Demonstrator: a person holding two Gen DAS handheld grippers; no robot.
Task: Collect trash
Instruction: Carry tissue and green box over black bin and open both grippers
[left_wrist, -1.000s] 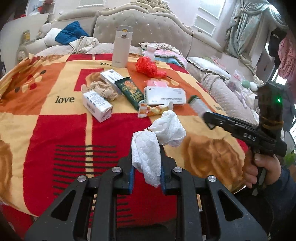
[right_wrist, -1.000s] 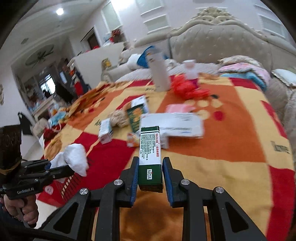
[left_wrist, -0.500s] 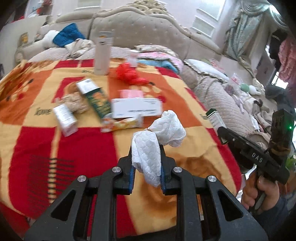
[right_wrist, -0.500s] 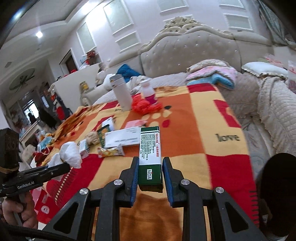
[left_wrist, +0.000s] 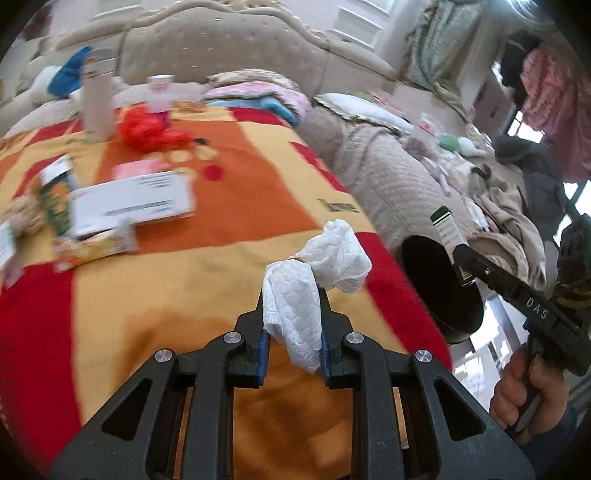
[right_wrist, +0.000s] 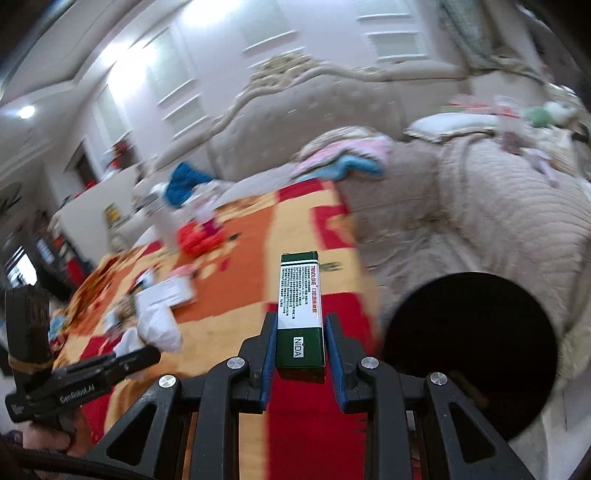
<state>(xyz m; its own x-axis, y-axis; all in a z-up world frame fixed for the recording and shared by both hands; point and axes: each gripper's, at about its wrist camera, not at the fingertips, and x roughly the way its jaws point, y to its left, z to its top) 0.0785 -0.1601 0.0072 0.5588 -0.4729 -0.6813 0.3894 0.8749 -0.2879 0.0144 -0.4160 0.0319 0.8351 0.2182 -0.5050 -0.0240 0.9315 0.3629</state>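
Box (right_wrist: 300, 314) lettered "NIDA" clamped in right tongs (right_wrist: 300, 332).

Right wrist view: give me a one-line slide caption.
Right gripper holds a green-and-white NIDA box beside the black trash bin.

My R gripper (right_wrist: 300, 343) clamped on green/white box (right_wrist: 300, 314) w/ NIDA label, black round bin (right_wrist: 469, 350) just to my right by blanket (right_wrist: 229, 295) edge, L gripper (right_wrist: 147, 352) low left holding white tissue (right_wrist: 157, 326), headboard (right_wrist: 295, 122) behind
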